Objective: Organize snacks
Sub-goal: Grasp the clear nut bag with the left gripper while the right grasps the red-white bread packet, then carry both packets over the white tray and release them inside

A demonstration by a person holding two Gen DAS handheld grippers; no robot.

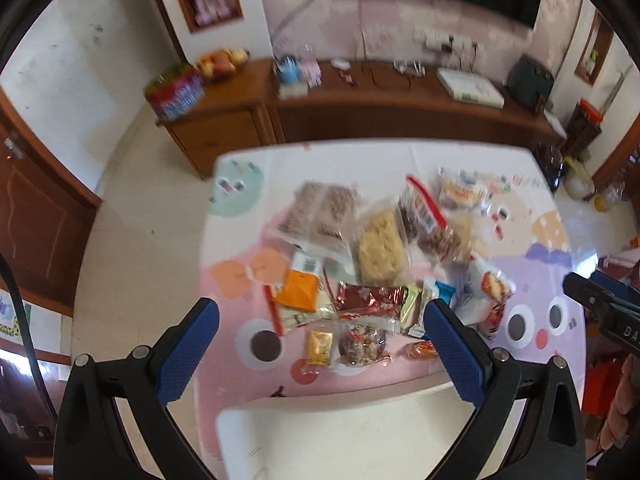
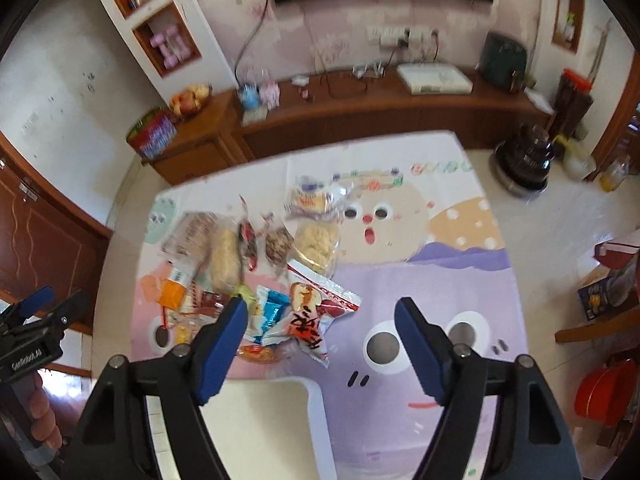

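Several snack packets lie heaped on the table's cartoon cloth (image 1: 532, 360). Among them are an orange packet (image 1: 298, 290), a red-brown foil packet (image 1: 368, 298), a yellow cracker pack (image 1: 378, 248) and brown grain bars (image 1: 320, 212). My left gripper (image 1: 322, 306) hovers open above the near packets, nothing between its blue pads. My right gripper (image 2: 320, 304) hangs open over a red-white packet (image 2: 312, 320) and a blue-white packet (image 2: 272, 312), not touching them. A white tray (image 2: 316, 404) sits at the table's near edge beneath both grippers. Both views are blurred.
A wooden sideboard (image 1: 360, 108) with a fruit bowl (image 1: 222, 64) runs along the far wall. A dark cooker (image 2: 524, 160) stands on the floor at the right, a red bucket (image 2: 604, 392) nearer. The other gripper shows at each view's edge (image 1: 600, 304) (image 2: 36, 320).
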